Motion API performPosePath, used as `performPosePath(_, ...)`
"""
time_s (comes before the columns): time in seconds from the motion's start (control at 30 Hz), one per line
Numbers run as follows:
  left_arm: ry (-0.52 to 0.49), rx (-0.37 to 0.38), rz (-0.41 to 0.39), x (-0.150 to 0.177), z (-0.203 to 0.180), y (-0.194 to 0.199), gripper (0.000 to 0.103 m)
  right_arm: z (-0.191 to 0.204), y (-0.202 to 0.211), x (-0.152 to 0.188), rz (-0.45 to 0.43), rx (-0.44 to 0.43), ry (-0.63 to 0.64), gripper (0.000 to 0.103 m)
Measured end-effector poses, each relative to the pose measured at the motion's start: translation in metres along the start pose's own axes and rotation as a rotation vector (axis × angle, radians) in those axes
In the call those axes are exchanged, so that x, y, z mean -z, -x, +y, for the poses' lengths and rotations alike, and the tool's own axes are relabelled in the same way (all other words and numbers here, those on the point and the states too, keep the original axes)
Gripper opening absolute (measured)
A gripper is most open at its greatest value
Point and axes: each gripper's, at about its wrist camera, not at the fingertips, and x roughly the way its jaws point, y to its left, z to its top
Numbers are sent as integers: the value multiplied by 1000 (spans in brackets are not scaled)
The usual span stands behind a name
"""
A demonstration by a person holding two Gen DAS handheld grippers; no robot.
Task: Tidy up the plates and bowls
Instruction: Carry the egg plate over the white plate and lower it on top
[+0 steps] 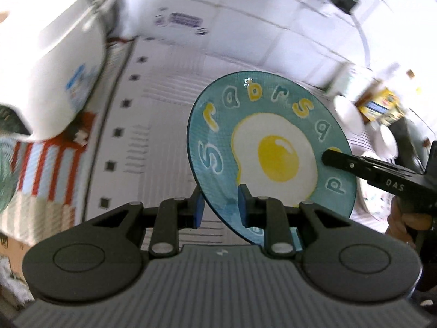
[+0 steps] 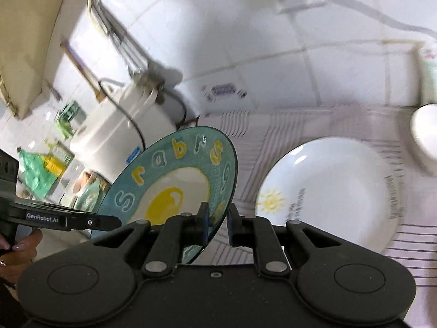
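Teal round plate [image 1: 270,147], seemingly glossy glass, hangs pinched between left gripper [image 1: 220,205] and right gripper [image 2: 218,225].

A white cylindrical tank [image 2: 128,125] stands against the white tiled wall [image 2: 273,41].

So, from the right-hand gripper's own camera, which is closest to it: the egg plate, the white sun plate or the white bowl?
1. Egg plate: rim between the right gripper fingers, tilted leftwards.
2. White sun plate: lying on the striped cloth, right of centre.
3. White bowl: far right edge, beyond the sun plate.
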Motion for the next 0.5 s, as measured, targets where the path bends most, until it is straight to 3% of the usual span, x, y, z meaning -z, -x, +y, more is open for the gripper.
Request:
performPosePath(0.3,-116,106,52,-25,-45,-38,24,-21,45,0,-31,154,14,21)
performPosePath(0.5,-211,120,101,-35,-77,-74,24,-45,55,-3,-46,236,-27,20)
